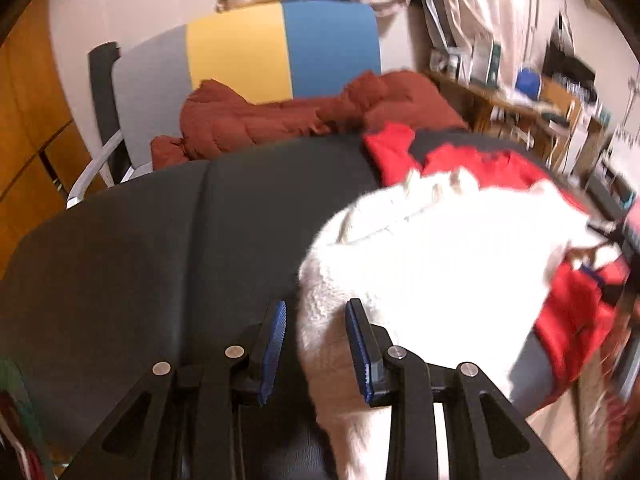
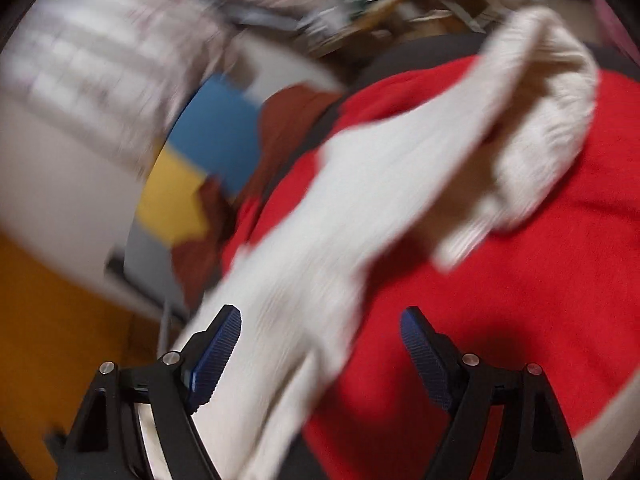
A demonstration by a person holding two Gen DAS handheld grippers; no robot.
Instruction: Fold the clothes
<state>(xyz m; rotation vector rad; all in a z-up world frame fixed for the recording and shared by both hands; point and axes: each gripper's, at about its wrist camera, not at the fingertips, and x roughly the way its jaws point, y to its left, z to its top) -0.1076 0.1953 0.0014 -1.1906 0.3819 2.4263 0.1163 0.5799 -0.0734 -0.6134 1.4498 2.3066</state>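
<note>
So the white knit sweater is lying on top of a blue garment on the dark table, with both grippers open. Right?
Not quite: the garment under the white knit sweater is red, not blue, as the right wrist view shows. The rest holds: it lies on the dark table, and the left gripper and right gripper are open.

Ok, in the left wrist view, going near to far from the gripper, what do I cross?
Left gripper → white knit garment → red garment → rust-brown jacket → chair back with yellow and blue panels.
</note>
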